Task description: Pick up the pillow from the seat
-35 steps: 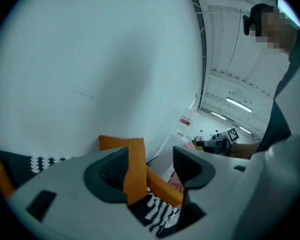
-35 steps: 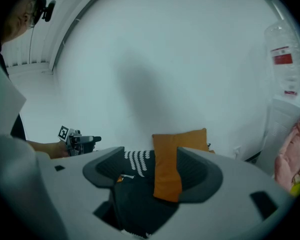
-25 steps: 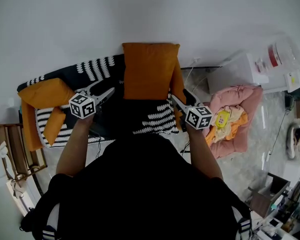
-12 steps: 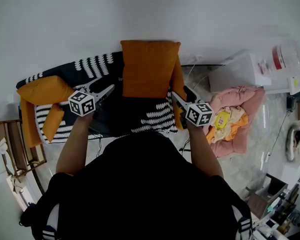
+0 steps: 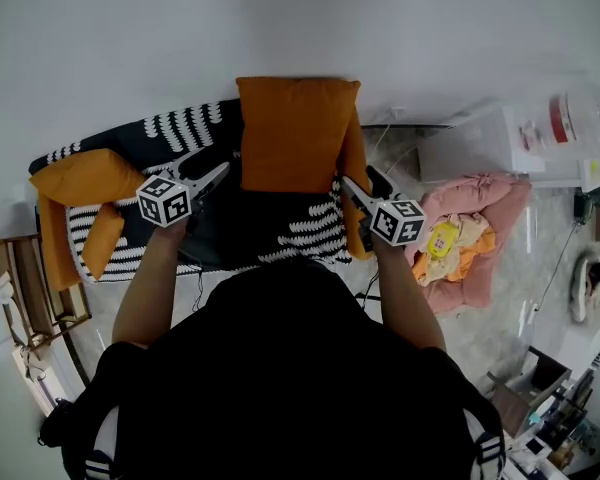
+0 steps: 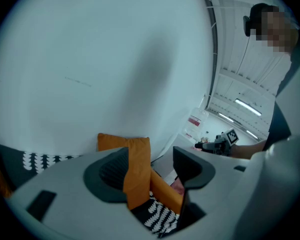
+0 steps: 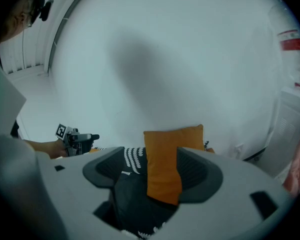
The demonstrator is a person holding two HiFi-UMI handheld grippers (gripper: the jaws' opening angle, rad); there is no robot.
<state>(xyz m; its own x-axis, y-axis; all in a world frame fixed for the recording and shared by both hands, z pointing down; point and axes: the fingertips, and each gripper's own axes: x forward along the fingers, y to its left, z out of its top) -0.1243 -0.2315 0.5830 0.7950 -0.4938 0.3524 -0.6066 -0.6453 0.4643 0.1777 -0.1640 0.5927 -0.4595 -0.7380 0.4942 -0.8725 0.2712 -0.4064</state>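
At the far side of the seat (image 5: pixel 302 236), the orange pillow (image 5: pixel 298 133) stood against the wall between the open, empty left hand-held gripper (image 5: pixel 218 178) and right hand-held gripper (image 5: pixel 350 190), where a shallow pinch on its soft edges would likely slip.
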